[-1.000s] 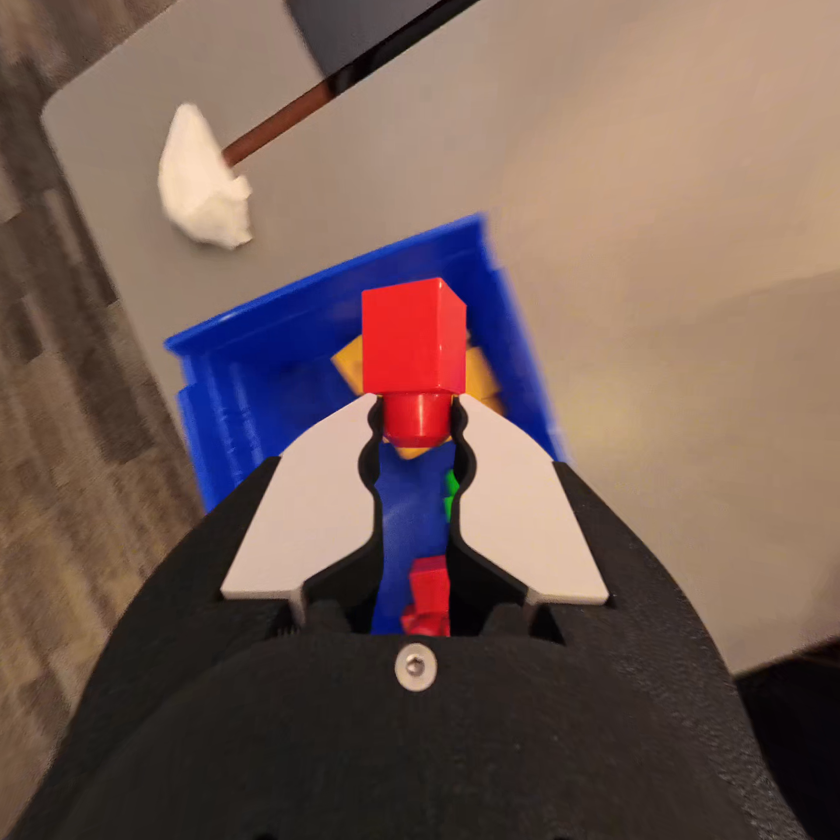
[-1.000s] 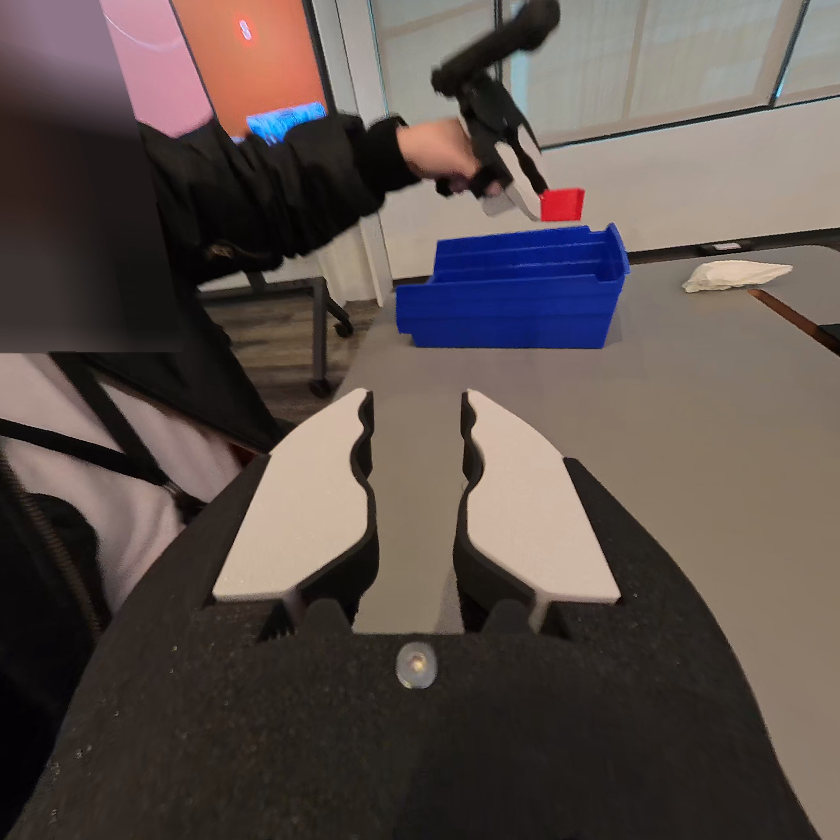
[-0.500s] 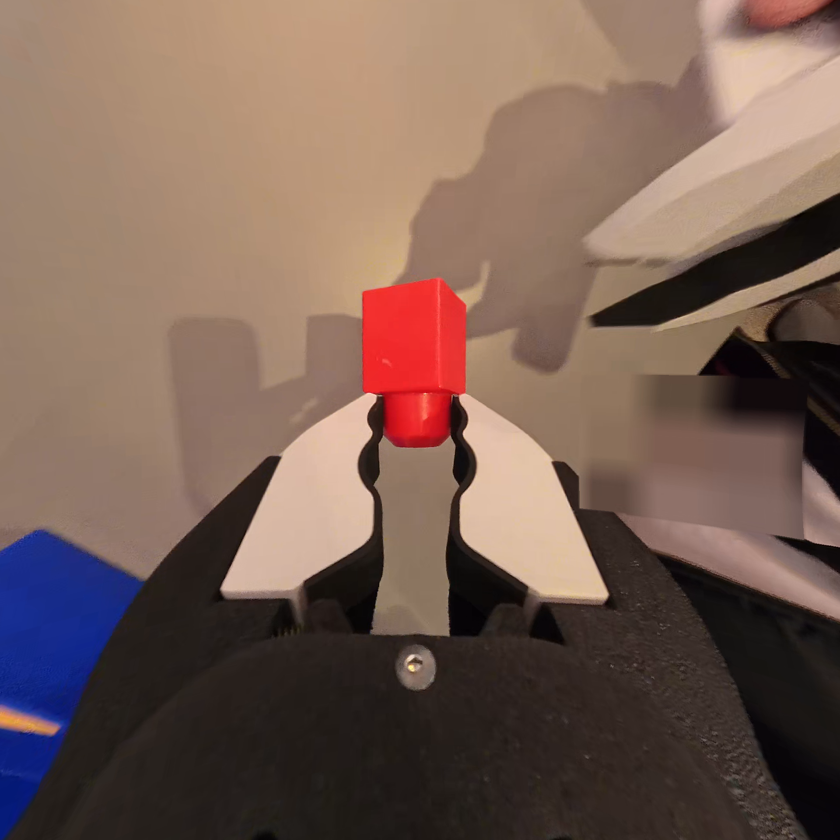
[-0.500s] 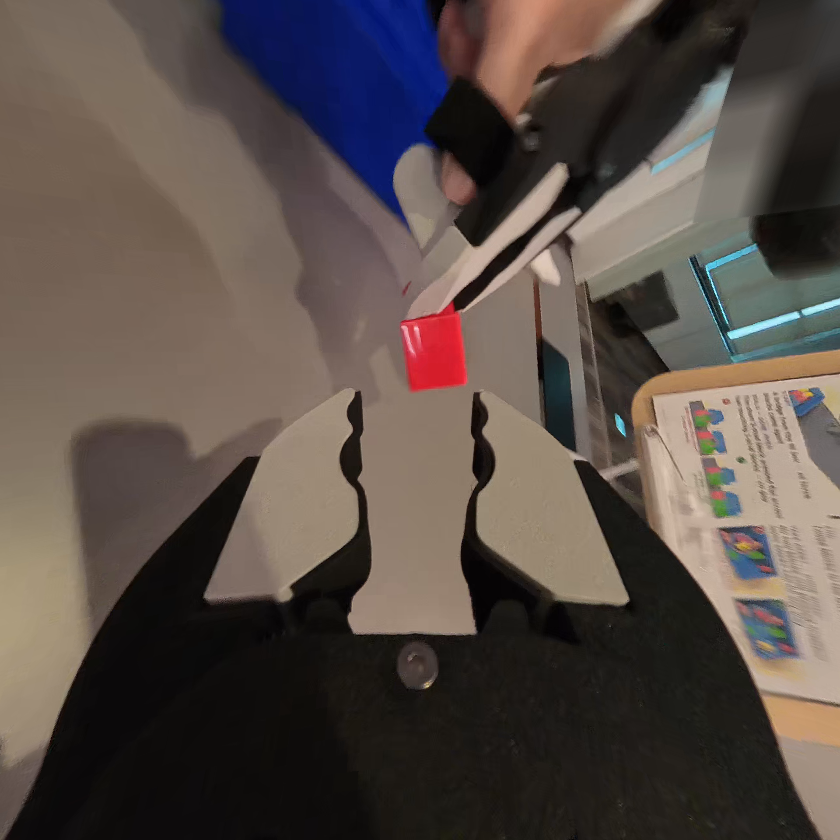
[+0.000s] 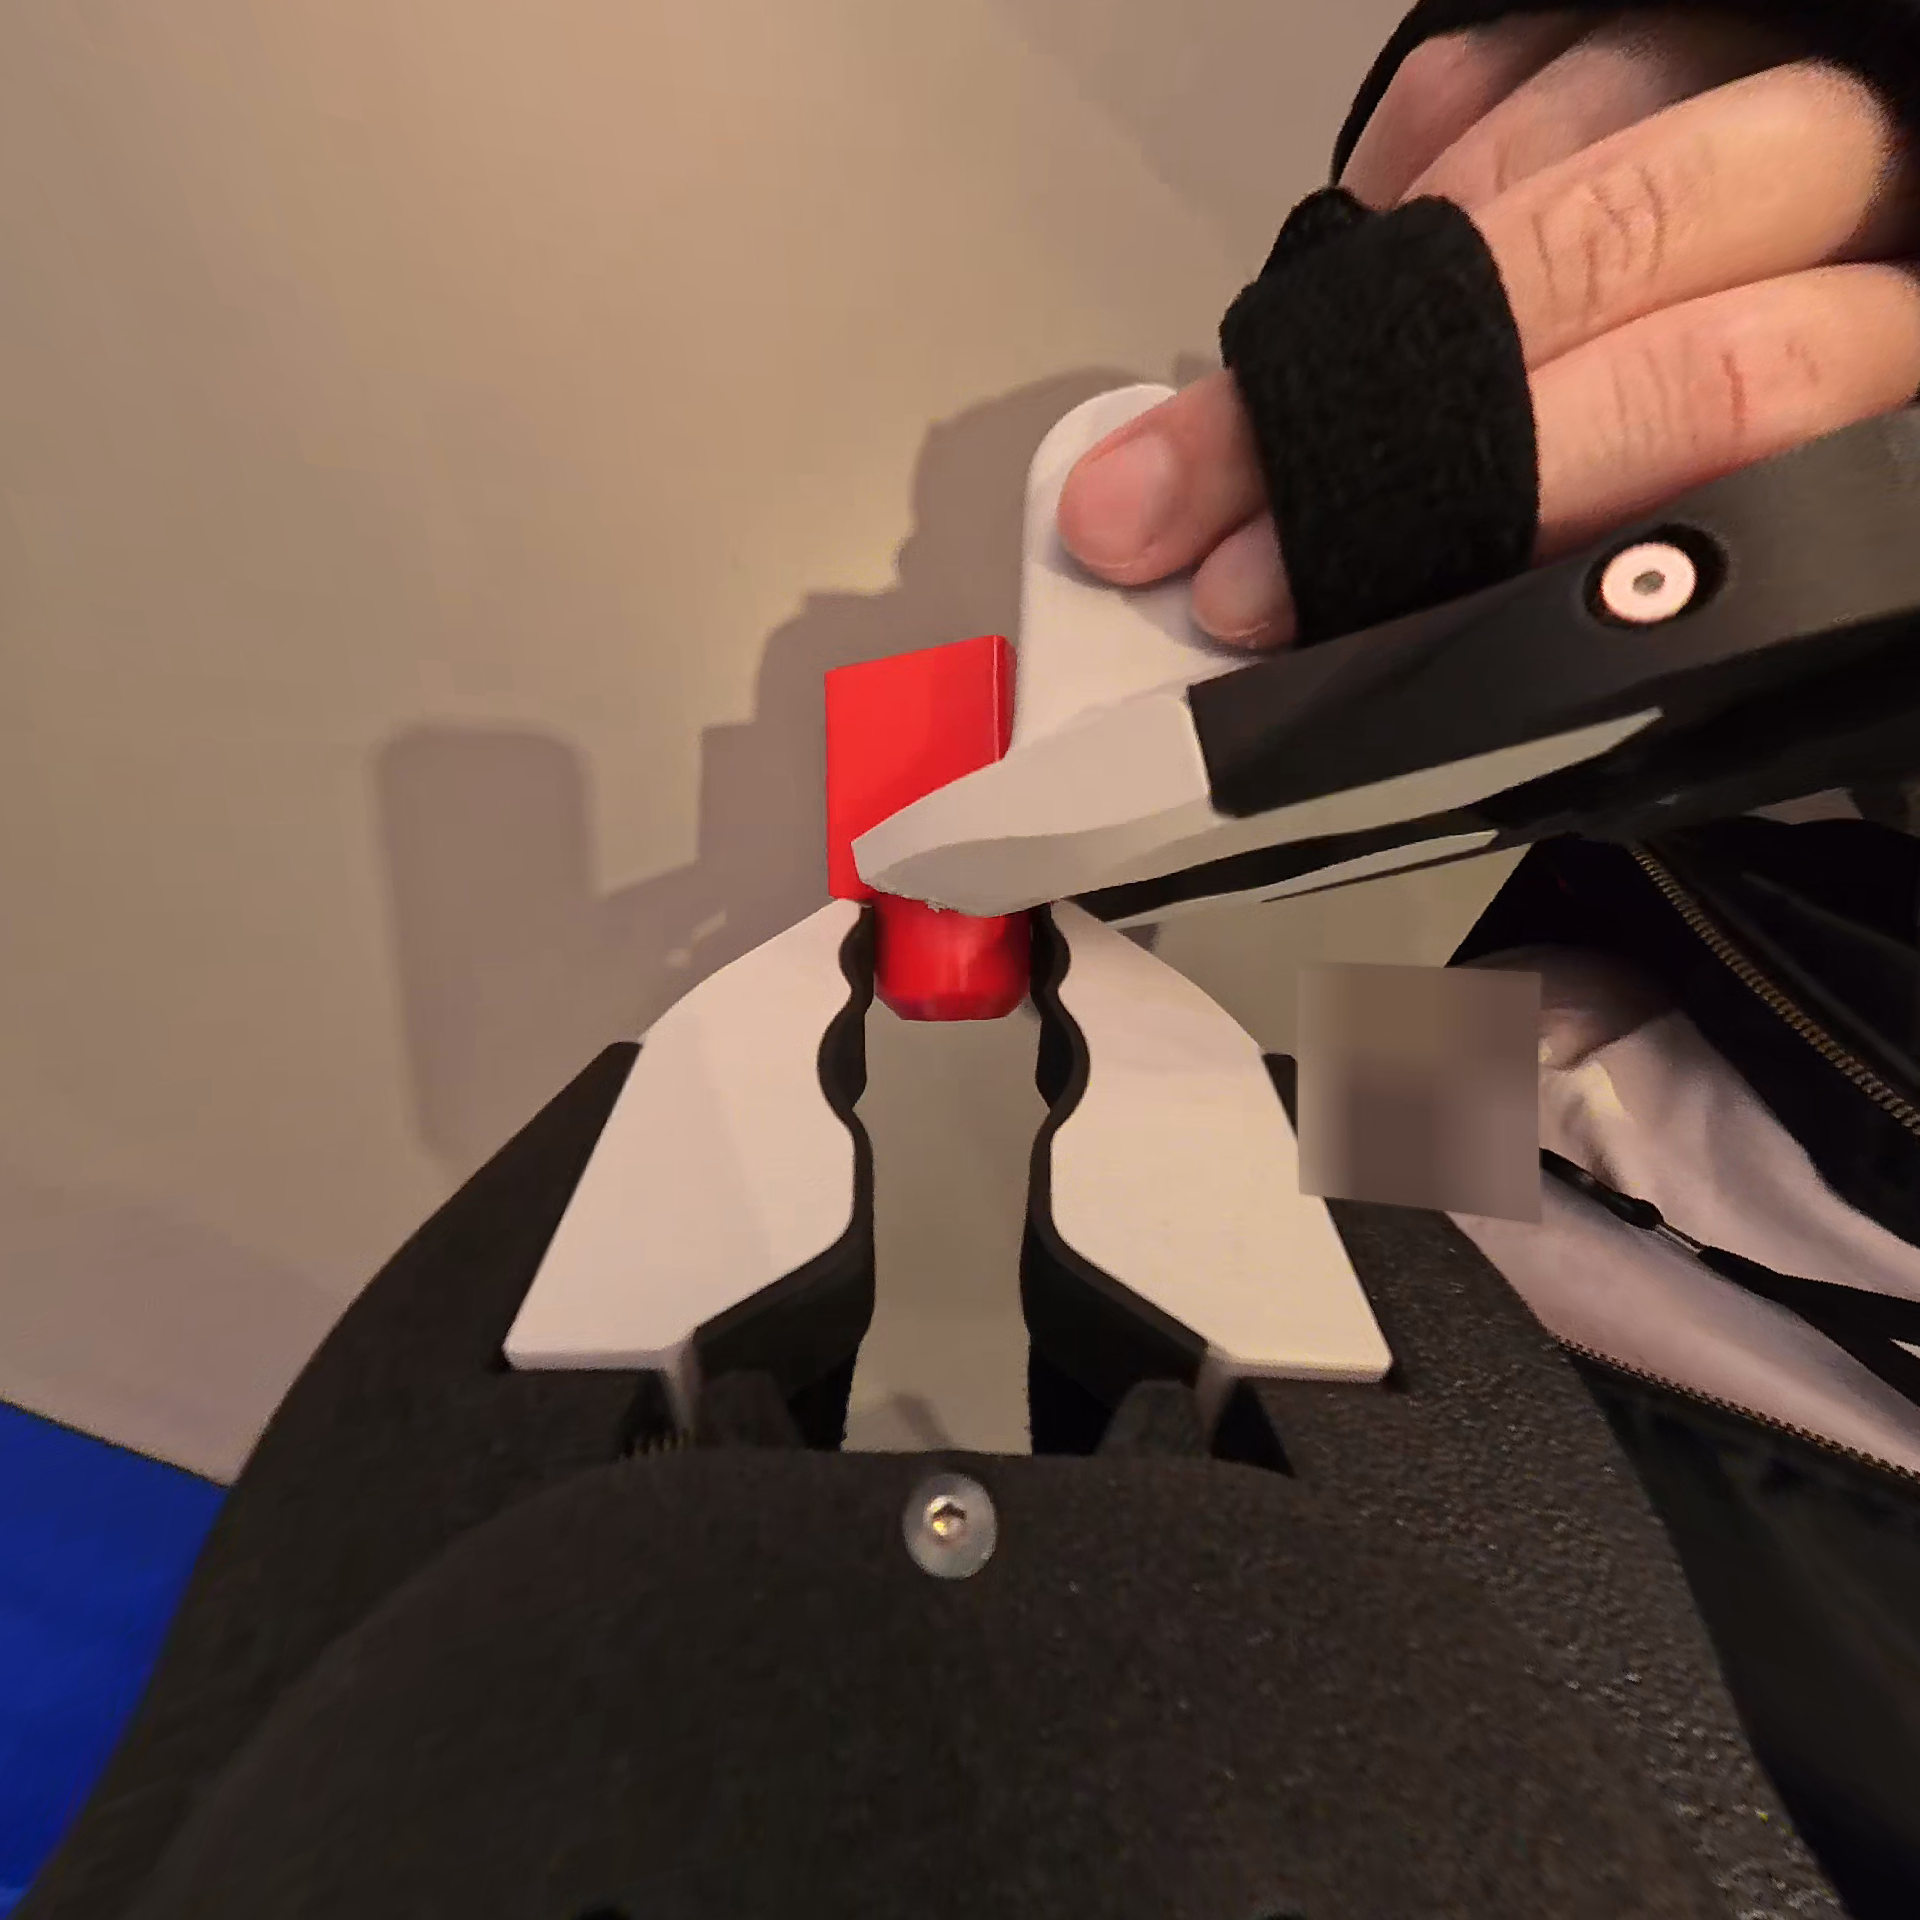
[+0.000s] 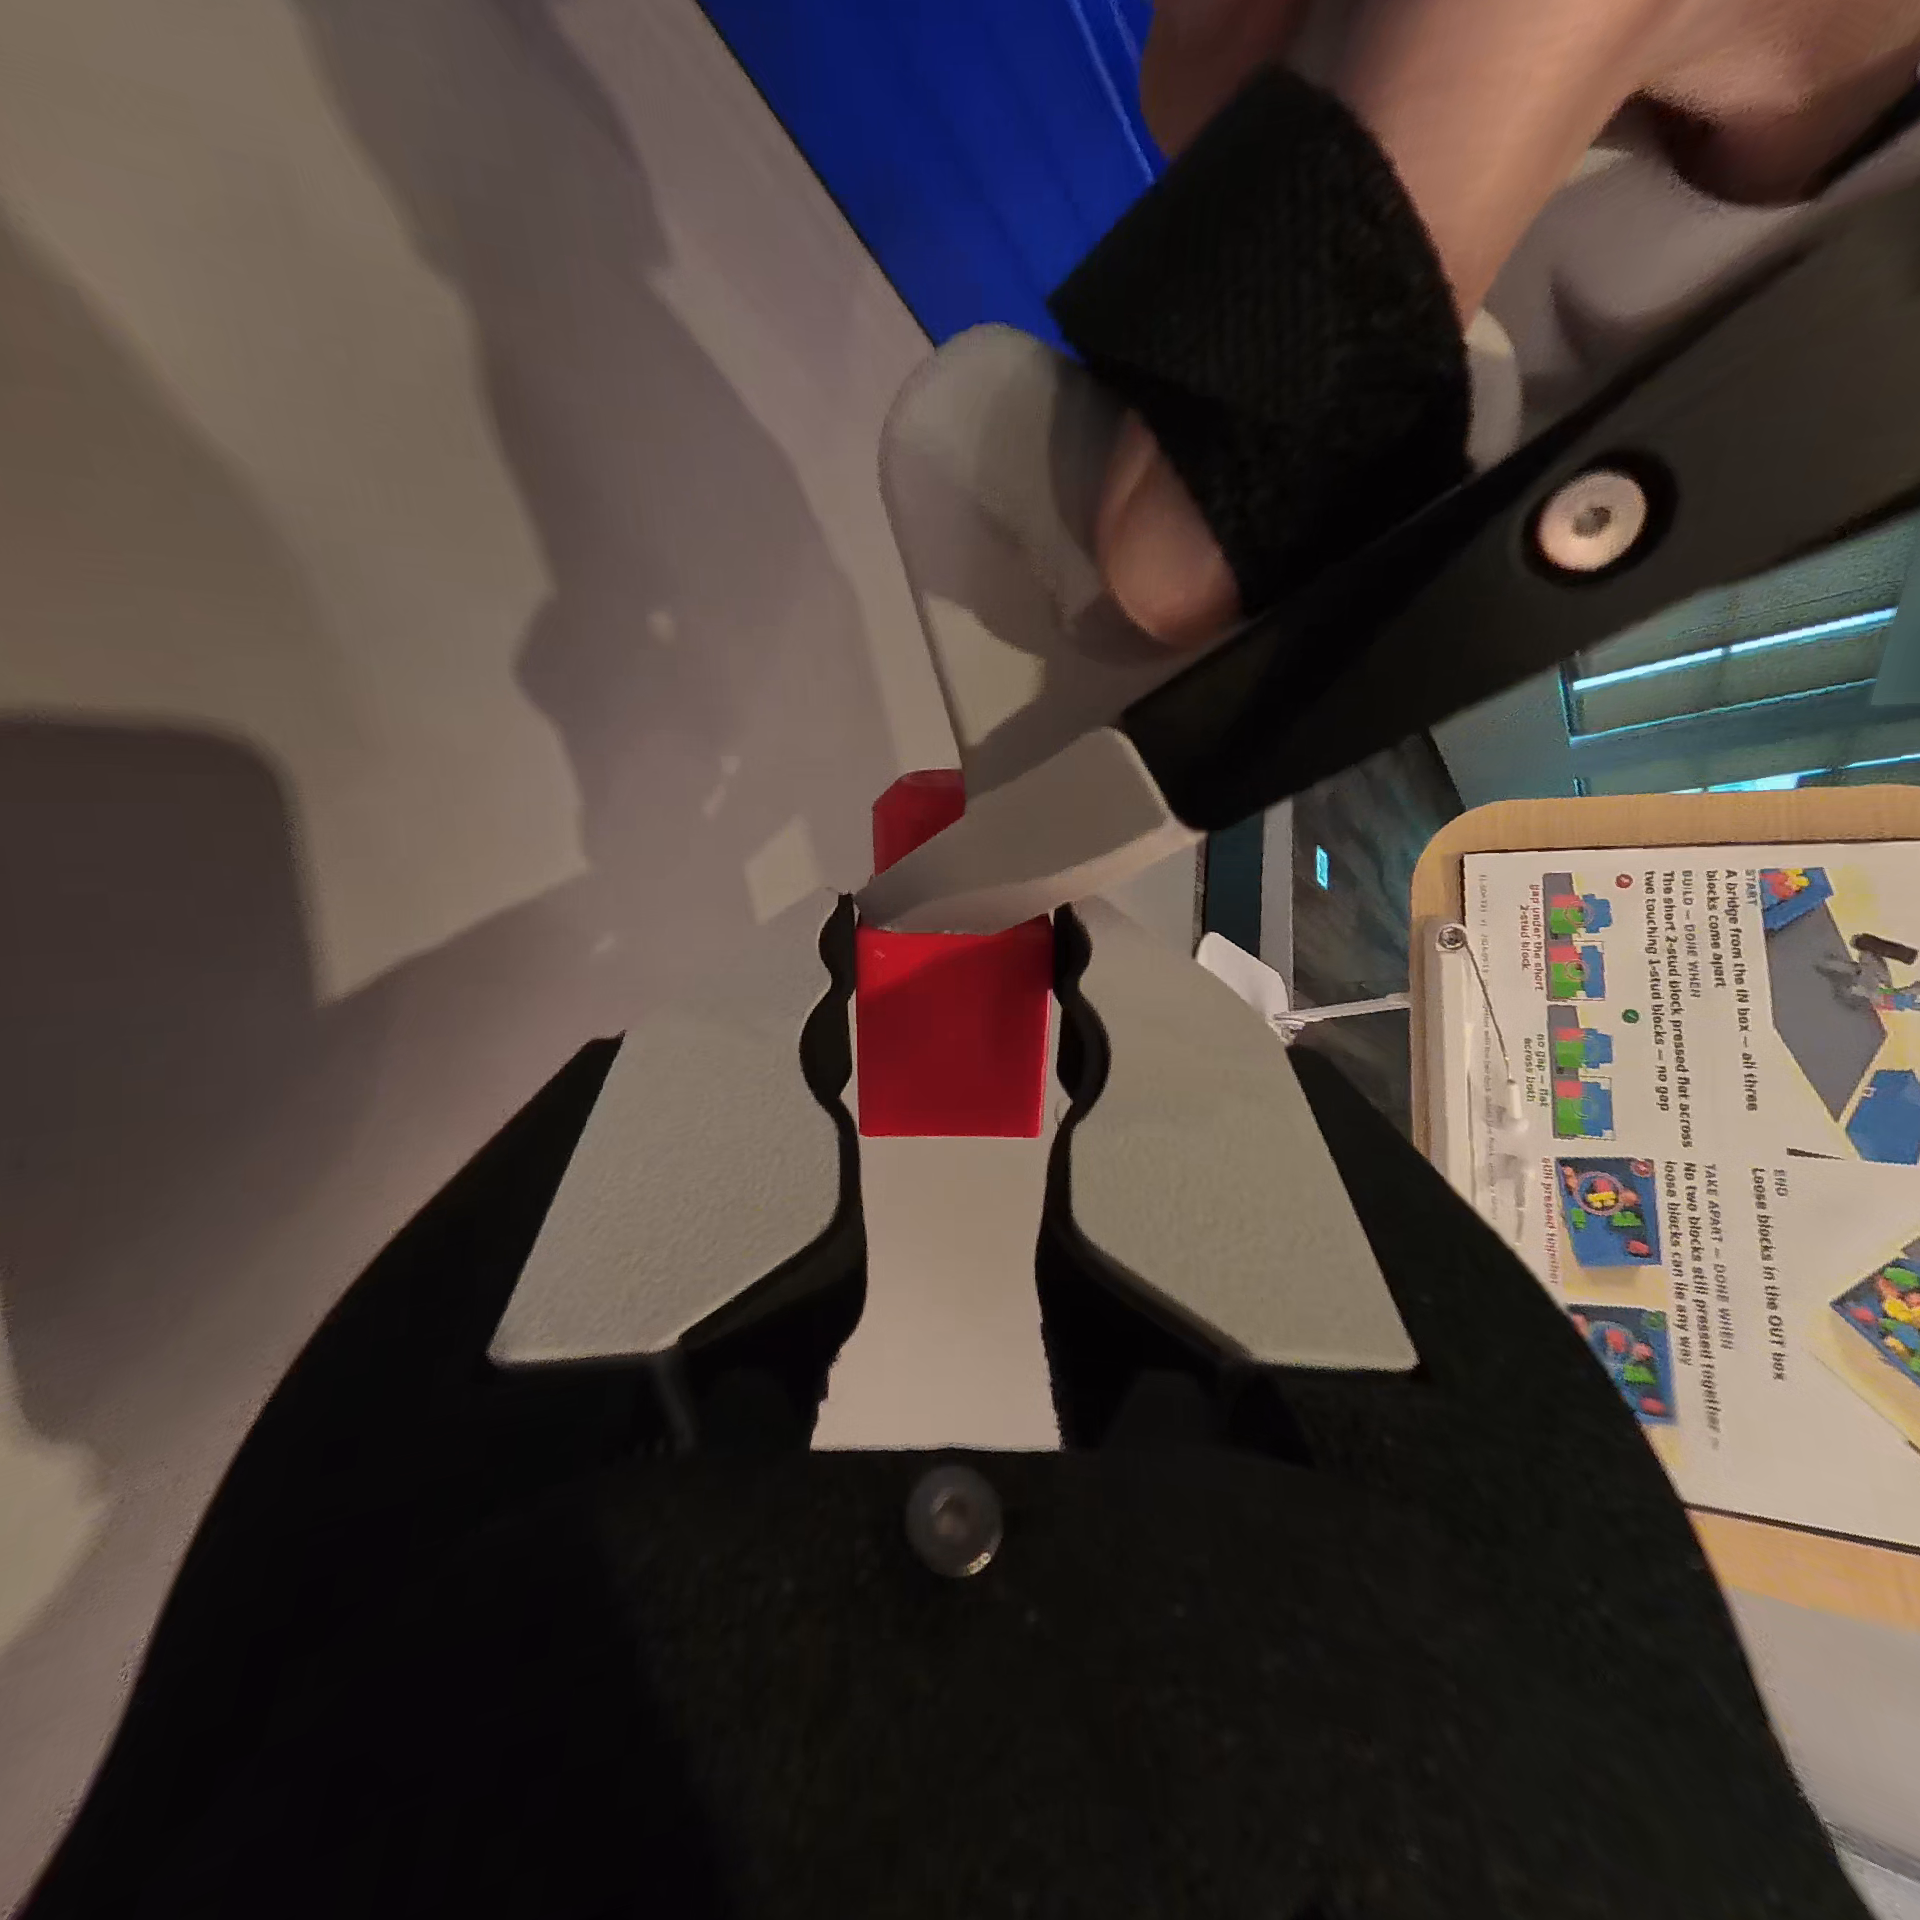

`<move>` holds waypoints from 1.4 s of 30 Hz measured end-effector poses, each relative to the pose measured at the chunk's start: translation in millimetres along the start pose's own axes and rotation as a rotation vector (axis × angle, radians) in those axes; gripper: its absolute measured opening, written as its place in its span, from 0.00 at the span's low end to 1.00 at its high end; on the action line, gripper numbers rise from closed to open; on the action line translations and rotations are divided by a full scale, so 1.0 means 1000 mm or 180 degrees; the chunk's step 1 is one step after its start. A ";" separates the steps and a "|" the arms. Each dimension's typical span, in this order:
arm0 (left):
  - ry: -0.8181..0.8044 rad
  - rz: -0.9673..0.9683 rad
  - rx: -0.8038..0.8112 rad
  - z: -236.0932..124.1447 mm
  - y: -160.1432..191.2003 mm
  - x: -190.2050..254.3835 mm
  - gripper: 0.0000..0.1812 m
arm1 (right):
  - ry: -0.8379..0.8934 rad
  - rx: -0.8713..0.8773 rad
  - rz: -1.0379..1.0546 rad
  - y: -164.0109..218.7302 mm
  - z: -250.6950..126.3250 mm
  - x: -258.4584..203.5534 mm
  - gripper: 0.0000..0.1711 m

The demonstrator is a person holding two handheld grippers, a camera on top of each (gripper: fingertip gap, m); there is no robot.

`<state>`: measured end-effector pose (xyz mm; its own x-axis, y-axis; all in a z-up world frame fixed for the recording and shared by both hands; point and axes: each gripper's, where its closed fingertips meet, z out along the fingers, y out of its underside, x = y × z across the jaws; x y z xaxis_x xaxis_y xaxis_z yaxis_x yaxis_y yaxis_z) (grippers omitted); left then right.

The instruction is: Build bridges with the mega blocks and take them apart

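A small red one-stud block (image 5: 906, 750) is held in the air above the grey table (image 5: 416, 416). In the left wrist view my left gripper (image 5: 945, 940) is shut on the block's round stud. The right gripper's white finger (image 5: 1039, 821) crosses in front of the block's square body from the right, with a hand behind it. In the right wrist view my right gripper (image 6: 951, 1003) is shut on the block's body (image 6: 945, 1049), with both pads against its sides. The left gripper's finger (image 6: 1039, 852) covers the stud end.
A blue bin shows at the lower left of the left wrist view (image 5: 83, 1558) and at the top of the right wrist view (image 6: 956, 135). A clipboard with a picture instruction sheet (image 6: 1662, 1143) lies at the right. A person's jacket (image 5: 1714, 1039) is close on the right.
My left gripper carried the red block from over the blue bin toward the right gripper. My right gripper turned, opened wider, moved onto the block's body and closed on it.
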<state>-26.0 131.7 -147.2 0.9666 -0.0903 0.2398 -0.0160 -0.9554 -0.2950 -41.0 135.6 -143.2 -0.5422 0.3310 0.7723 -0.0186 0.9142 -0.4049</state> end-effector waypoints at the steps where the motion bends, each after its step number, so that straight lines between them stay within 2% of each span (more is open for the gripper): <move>1: 0.0031 -0.0031 0.0065 -0.001 0.000 0.001 0.16 | 0.0010 0.0059 0.0071 -0.001 0.000 0.000 0.21; 3: 0.0124 -0.0108 0.0332 -0.007 -0.003 0.001 0.16 | 0.0058 0.0212 0.0283 -0.003 -0.001 0.002 0.21; 6: 0.0418 -0.0151 0.1091 -0.033 -0.012 0.005 0.13 | 0.0015 0.0481 0.0669 0.002 0.003 -0.001 0.21; 10: 0.1133 -0.0149 0.2806 -0.118 -0.012 0.019 0.22 | -0.0455 0.1024 0.1711 0.008 0.022 -0.011 0.21; 12: 0.1251 -0.0031 0.3782 -0.169 0.010 0.019 0.24 | -0.0751 0.1212 0.2237 0.011 0.033 -0.011 0.21; 14: 0.1141 0.0006 0.4302 -0.198 0.041 0.016 0.25 | -0.0857 0.1370 0.2581 0.014 0.043 -0.005 0.21; 19: 0.0445 0.0270 0.4427 -0.208 0.101 0.023 0.25 | -0.1210 0.0954 0.2733 0.031 0.073 -0.024 0.21; 24: 0.0243 0.0276 0.4563 -0.224 0.138 0.020 0.25 | -0.1204 0.0823 0.2533 0.035 0.079 -0.033 0.21; 32: 0.0075 0.0234 0.4645 -0.237 0.164 0.007 0.24 | -0.1294 0.0414 0.2477 0.059 0.067 -0.050 0.21; 36: -0.0044 0.0243 0.4646 -0.243 0.173 0.002 0.24 | -0.1089 0.0501 0.2539 0.059 0.061 -0.043 0.27; 39: -0.0421 0.0187 0.4420 -0.254 0.196 -0.021 0.26 | -0.0861 0.0584 0.2588 0.055 0.049 -0.029 0.34; 42: -0.0897 -0.0023 0.3659 -0.255 0.236 -0.062 0.24 | -0.0649 0.0661 0.2452 0.049 0.026 -0.016 0.34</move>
<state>-154.6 -159.9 4.5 0.9903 0.1166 0.0750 0.0900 -0.1286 -0.9876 -54.9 169.0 -188.0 -0.6079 0.7806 0.1451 0.2767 0.3796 -0.8828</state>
